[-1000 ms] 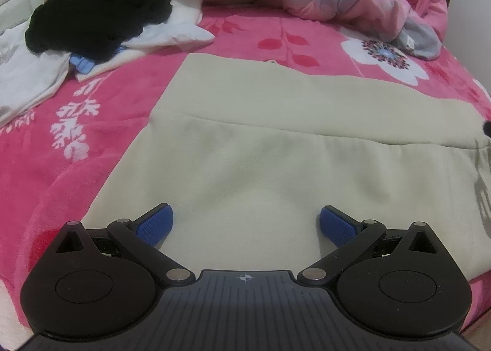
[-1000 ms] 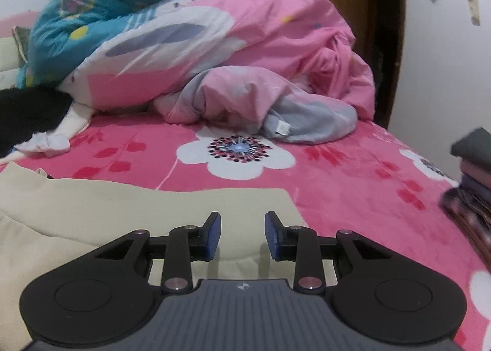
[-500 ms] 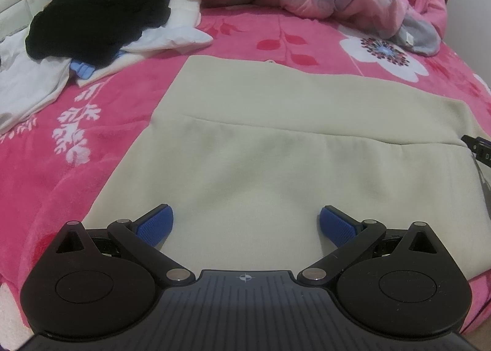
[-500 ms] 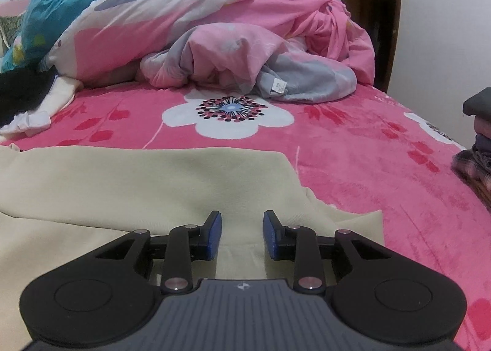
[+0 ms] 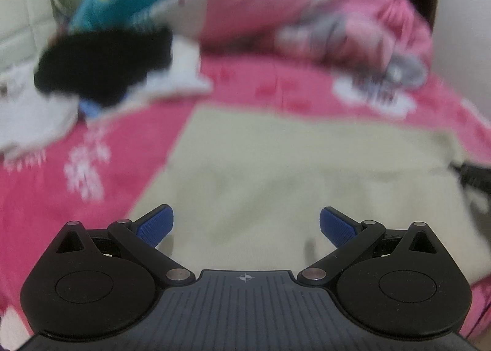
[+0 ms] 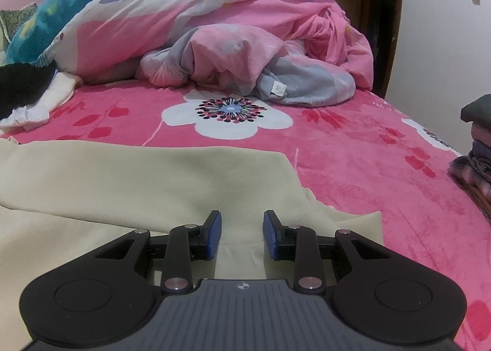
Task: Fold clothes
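Observation:
A beige garment lies flat on the pink flowered bed, partly folded. It also shows in the right wrist view. My left gripper is wide open and empty, over the garment's near left part. My right gripper is partly open, its blue pads astride the garment's right end near a ribbed hem. No cloth is pinched between them. The right gripper's tip shows at the right edge of the blurred left wrist view.
A crumpled pink duvet and a blue one pile at the back. Black and white clothes lie at the back left. A stack of folded clothes sits at the right edge. A wall stands beyond.
The left wrist view has tilted up and blurred with motion. My right gripper has come down and forward over the garment's right end, jaws a little wider.

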A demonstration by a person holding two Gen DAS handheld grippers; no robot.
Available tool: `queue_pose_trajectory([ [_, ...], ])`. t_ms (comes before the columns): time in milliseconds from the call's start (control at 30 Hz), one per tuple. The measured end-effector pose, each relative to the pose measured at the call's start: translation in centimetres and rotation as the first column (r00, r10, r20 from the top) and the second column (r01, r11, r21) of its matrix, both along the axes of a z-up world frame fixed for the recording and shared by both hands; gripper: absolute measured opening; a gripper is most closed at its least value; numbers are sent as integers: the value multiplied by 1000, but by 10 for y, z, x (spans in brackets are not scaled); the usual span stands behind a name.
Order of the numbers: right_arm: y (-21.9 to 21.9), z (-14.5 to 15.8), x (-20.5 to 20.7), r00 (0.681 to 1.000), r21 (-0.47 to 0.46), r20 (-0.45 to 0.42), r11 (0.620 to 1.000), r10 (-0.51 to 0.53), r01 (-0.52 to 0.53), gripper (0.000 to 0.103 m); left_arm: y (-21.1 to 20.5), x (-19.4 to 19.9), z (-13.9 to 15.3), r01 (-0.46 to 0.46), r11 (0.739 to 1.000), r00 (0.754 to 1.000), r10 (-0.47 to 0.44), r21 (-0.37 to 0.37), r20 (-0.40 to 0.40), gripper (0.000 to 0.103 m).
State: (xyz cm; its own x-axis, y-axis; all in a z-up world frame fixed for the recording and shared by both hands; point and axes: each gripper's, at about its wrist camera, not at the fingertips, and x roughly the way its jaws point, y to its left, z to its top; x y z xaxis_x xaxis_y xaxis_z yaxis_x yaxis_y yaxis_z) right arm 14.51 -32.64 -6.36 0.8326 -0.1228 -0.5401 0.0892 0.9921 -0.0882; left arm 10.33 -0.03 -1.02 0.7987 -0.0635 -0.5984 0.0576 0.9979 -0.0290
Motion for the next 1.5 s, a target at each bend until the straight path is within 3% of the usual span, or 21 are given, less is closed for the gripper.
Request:
queue_pose_trajectory([
  [200,3,1,-2,1000,-18,9,1000,-4,4,32,-6,32,7,69,998,992,-68,-12,109,103],
  [333,4,19,-4,1000,-4,28,1000,3,-3,32,-8,62,-2,96,995,987,-93,-16,132,97],
  [367,4,25,-4,999,-2,46,1000,10,-10,32,-8,68,-4,97,995,987,-95,-14,132,96],
  [467,-1,34,6,998,17,57,1000,19,-20,32,-5,86,-14,114,993,988,-110,-29,106,79],
  [533,-11,24,20,1000,28,9,1000,0,0,32,-3,99,-25,109,993,992,-107,-33,69,77],
  [600,-28,3,34,997,110,-76,994,-14,23,30,2,110,-38,95,994,995,-94,-53,34,78],
  [633,-29,4,34,997,119,-76,993,-16,25,30,6,113,-42,90,994,996,-89,-70,22,78],
  [700,-32,5,34,997,133,-77,991,-19,29,29,14,112,-44,92,990,996,-90,-111,24,79],
  [800,-21,16,31,997,79,-73,997,-13,18,29,18,108,-40,97,986,995,-92,-135,38,78],
  [933,-8,35,36,998,82,-4,995,60,-59,29,11,107,-33,131,988,990,-125,-87,63,84],
  [1000,-13,20,54,998,66,-56,997,38,-34,29,6,114,-38,118,992,993,-117,-50,22,88],
  [1067,-32,4,64,994,167,-104,986,16,2,28,8,120,-41,99,993,995,-100,-63,-3,91],
  [1133,-43,16,55,997,215,-80,976,-17,34,28,15,118,-37,75,993,997,-75,-90,3,90],
  [1200,-42,32,34,998,166,-39,984,-53,59,29,21,107,-26,57,993,998,-54,-103,37,90],
  [1333,-37,59,-21,1000,165,7,986,5,-6,29,30,74,-5,95,987,992,-84,-128,90,91],
  [1433,-33,58,-49,999,118,-33,993,22,-18,29,34,49,-12,130,984,990,-123,-124,64,93],
  [1500,-35,35,-54,993,77,-115,997,-8,17,29,36,35,-18,144,983,989,-141,-115,39,94],
])
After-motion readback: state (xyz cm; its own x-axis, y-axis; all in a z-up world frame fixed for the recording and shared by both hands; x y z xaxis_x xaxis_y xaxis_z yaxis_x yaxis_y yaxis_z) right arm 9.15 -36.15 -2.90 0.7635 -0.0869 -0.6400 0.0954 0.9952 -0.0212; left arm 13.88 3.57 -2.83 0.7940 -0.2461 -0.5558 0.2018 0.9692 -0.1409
